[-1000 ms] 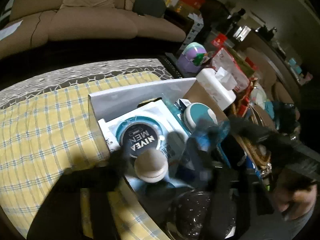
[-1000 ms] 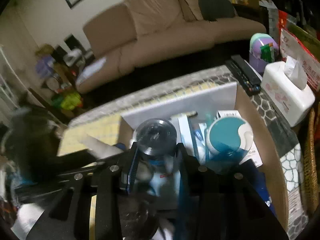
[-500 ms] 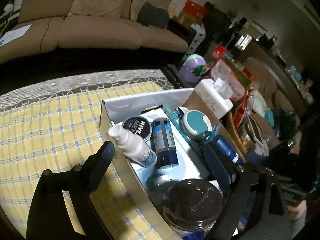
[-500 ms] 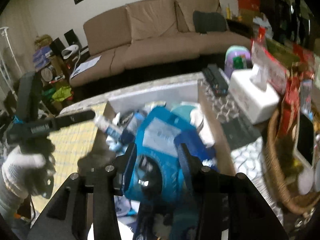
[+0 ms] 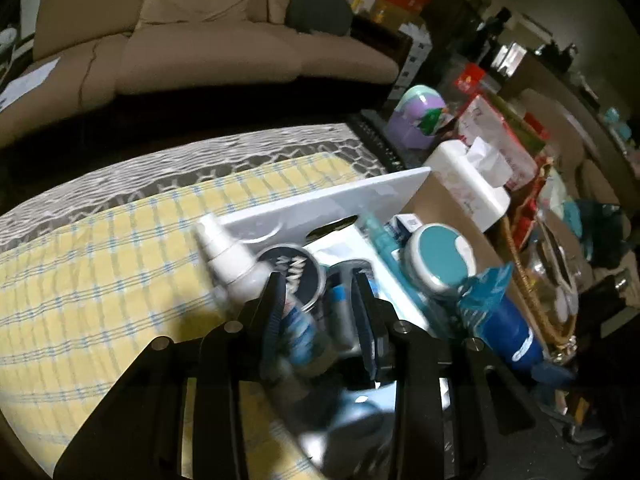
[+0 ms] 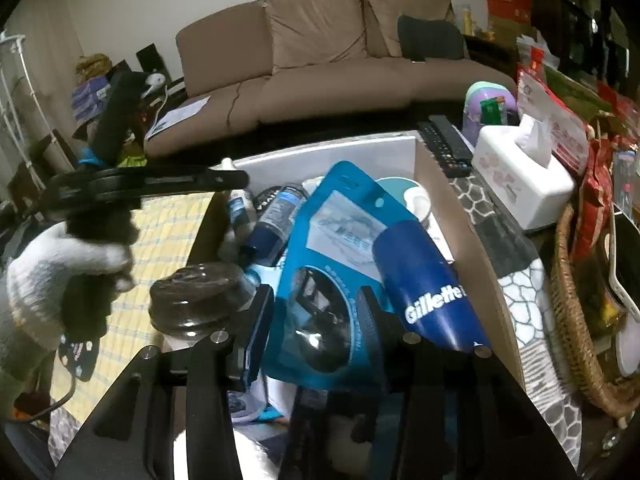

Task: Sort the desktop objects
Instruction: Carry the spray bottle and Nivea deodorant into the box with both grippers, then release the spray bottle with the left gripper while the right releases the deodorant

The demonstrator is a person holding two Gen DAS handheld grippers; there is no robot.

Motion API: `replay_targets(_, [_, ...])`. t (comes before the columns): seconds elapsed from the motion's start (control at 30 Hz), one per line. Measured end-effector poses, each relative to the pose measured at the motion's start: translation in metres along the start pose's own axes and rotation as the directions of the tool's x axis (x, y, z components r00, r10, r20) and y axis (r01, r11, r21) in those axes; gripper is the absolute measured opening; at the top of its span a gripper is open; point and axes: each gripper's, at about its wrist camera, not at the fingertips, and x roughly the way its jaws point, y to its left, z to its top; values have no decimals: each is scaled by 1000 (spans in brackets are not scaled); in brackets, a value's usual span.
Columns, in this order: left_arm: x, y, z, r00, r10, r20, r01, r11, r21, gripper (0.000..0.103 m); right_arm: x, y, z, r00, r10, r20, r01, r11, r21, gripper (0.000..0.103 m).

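Observation:
A cardboard box (image 6: 476, 248) with a white flap (image 5: 340, 200) holds toiletries. In the left wrist view my left gripper (image 5: 318, 308) has narrowed around a white spray bottle (image 5: 236, 268) that leans over the box's left wall, beside a Nivea Men tin (image 5: 296, 276) and a teal-lidded jar (image 5: 438, 258). In the right wrist view my right gripper (image 6: 316, 328) is shut on a blue blister pack (image 6: 332, 264) held over the box. A blue Gillette can (image 6: 424, 288) lies right of it, a dark-lidded jar (image 6: 200, 300) left of it.
The box stands on a yellow checked cloth (image 5: 100, 280). A white tissue box (image 6: 524, 176), remote controls (image 6: 444, 144), a purple container (image 6: 488, 108) and a wicker basket (image 6: 576, 320) crowd the right side. A beige sofa (image 6: 320, 60) stands behind.
My left gripper has gone from wide open to closed around the spray bottle. My right gripper has lowered the blue blister pack toward the box.

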Motion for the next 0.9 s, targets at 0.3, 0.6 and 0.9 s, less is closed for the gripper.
replay_targets(0.3, [14, -9, -13, 988, -136, -78, 132, 990, -46, 28, 10, -6, -2, 999, 47, -12, -47, 998, 40, 44])
replay_targets(0.6, [-55, -26, -28, 978, -208, -2, 208, 978, 16, 74, 2, -6, -6, 999, 40, -3, -40, 998, 46, 44])
replay_targets(0.9, [4, -98, -23, 974, -154, -164, 170, 981, 91, 59, -17, -18, -22, 999, 31, -35, -29, 998, 61, 46])
